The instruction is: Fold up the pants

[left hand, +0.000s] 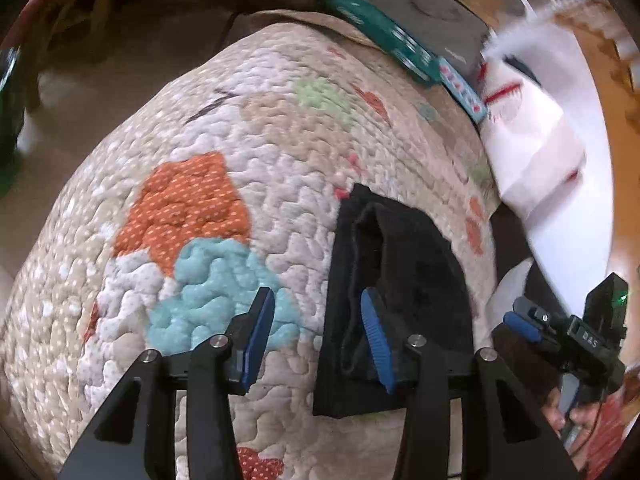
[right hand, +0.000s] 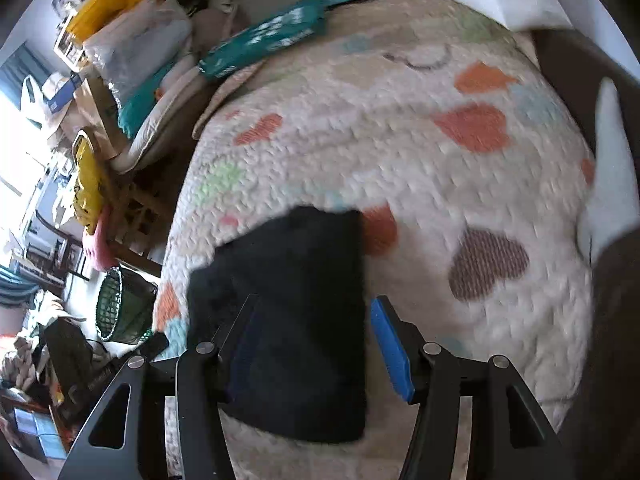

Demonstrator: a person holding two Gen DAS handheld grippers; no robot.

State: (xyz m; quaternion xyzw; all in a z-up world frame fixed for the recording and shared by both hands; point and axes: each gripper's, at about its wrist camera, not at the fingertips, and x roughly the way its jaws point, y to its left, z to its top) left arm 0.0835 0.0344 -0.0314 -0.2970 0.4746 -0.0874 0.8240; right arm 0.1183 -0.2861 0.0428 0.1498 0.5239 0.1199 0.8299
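Observation:
The black pants (left hand: 404,304) lie folded into a small rectangle on the patterned quilt (left hand: 224,128). My left gripper (left hand: 318,336) is open above the quilt, its right finger over the pants' left part, its left finger over bare quilt. In the right wrist view the pants (right hand: 288,320) sit low and centre on the quilt (right hand: 400,152). My right gripper (right hand: 316,348) is open above them, holding nothing; its left finger is over the pants and its right finger is just past their right edge. The right gripper also shows in the left wrist view (left hand: 532,328).
A teal box (right hand: 264,40) and a white cloth (left hand: 532,136) lie at the quilt's far edge. A green mesh basket (right hand: 120,308), yellow bags (right hand: 88,184) and clutter fill the floor to the left of the quilt.

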